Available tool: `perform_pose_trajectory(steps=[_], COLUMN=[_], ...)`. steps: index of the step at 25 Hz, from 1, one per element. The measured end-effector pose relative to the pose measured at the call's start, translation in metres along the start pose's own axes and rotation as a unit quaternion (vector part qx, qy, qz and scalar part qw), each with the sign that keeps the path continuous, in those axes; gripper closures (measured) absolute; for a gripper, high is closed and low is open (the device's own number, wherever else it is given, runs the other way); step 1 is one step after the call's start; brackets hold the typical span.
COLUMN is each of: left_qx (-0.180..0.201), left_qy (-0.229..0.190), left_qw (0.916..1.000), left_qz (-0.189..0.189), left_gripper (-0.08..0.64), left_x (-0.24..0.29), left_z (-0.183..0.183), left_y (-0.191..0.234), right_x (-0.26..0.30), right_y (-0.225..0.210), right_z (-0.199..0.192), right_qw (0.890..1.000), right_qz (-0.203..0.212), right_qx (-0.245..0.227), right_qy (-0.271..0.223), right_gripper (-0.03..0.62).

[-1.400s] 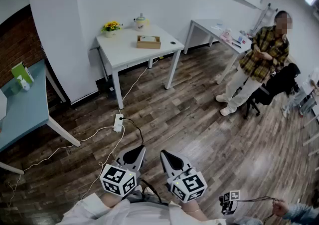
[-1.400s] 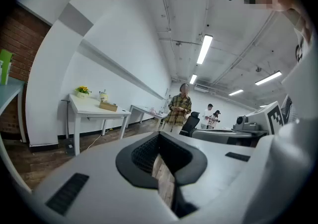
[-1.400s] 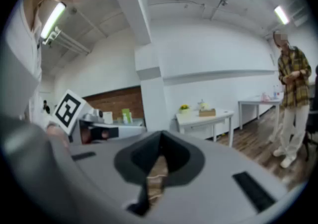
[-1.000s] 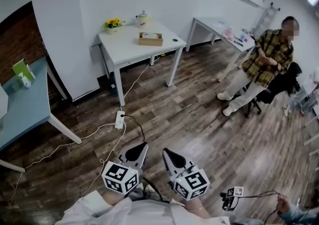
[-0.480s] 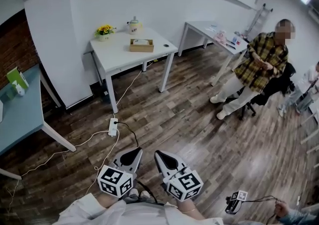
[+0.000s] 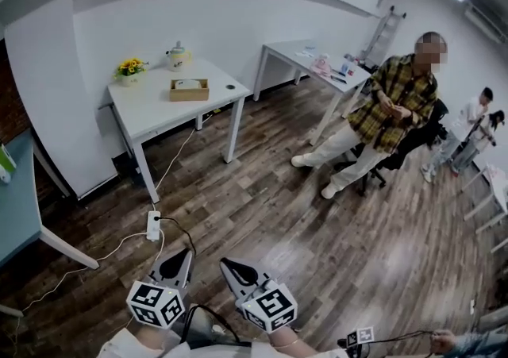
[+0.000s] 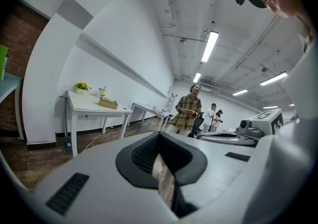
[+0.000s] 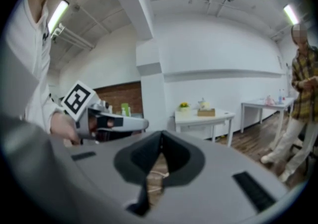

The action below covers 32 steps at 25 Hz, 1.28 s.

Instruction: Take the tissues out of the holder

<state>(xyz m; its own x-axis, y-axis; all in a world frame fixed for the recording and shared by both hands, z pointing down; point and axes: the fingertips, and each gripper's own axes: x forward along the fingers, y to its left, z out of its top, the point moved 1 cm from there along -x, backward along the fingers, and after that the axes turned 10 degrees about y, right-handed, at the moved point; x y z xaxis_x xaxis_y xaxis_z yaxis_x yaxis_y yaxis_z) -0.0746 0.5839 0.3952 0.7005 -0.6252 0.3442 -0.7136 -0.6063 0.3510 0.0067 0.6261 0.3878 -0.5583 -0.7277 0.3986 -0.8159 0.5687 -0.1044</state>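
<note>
**Head view.** The left gripper (image 6: pixel 176 263) and right gripper (image 6: pixel 236 271) sit side by side at the bottom centre, over bare wooden floor (image 6: pixel 262 190). The tissue holder (image 6: pixel 189 90), a wooden box with white tissue showing in its top, stands on a white table (image 6: pixel 159 110) in the upper left, well apart from both grippers. A pot of yellow flowers (image 6: pixel 129 69) and a teapot (image 6: pixel 178 55) stand behind it by the wall. Only this view shows the power strip (image 6: pixel 153 225) and its cables on the floor between the grippers and the table. A second white table (image 6: pixel 305 55) carrying small items stands at upper centre. A person in a plaid shirt (image 6: pixel 393 102) leans at right, with two more people (image 6: pixel 480 122) beyond.

**Left gripper view.** The jaws are pressed together with nothing in them; only a sliver of floor shows through the seam. The holder (image 7: pixel 108 104) is small at centre left, seen side-on, so its contents cannot be made out. This view alone shows the ceiling lights (image 7: pixel 209 45), and the right gripper (image 7: pixel 218 137) lies at right.

**Right gripper view.** These jaws are also closed and empty. The left gripper (image 8: pixel 134 123) juts in from the left, a hand (image 8: pixel 62 127) around it. The holder (image 8: pixel 205 112) sits right of centre on the table, and a brick wall (image 8: pixel 114 96) shows behind.
</note>
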Motion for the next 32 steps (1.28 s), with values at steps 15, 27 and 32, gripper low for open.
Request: perform_pose_trajectory(steps=[15,27,32], left_qx=[0.005,-0.001,-0.010], left_qy=[-0.032,-0.022,-0.014], left_qw=[0.9991,0.9992,0.9994], left_qz=[-0.026,-0.033,-0.031], left_gripper=[0.541,0.541,0.541], left_x=[0.126,0.215,0.255], left_z=[0.118,0.187,0.200], left_y=[0.109,0.204,0.232], right_x=[0.124,0.234,0.280], right_y=[-0.120,-0.202,-0.235], right_z=[0.099,0.159,0.174], right_qw=[0.998,0.998,0.999], right_qz=[-0.040,-0.052,-0.034], right_qx=[-0.015,0.008,0.000], right_qy=[-0.043,-0.040,-0.038], right_gripper=[0.583,0.583,0.583])
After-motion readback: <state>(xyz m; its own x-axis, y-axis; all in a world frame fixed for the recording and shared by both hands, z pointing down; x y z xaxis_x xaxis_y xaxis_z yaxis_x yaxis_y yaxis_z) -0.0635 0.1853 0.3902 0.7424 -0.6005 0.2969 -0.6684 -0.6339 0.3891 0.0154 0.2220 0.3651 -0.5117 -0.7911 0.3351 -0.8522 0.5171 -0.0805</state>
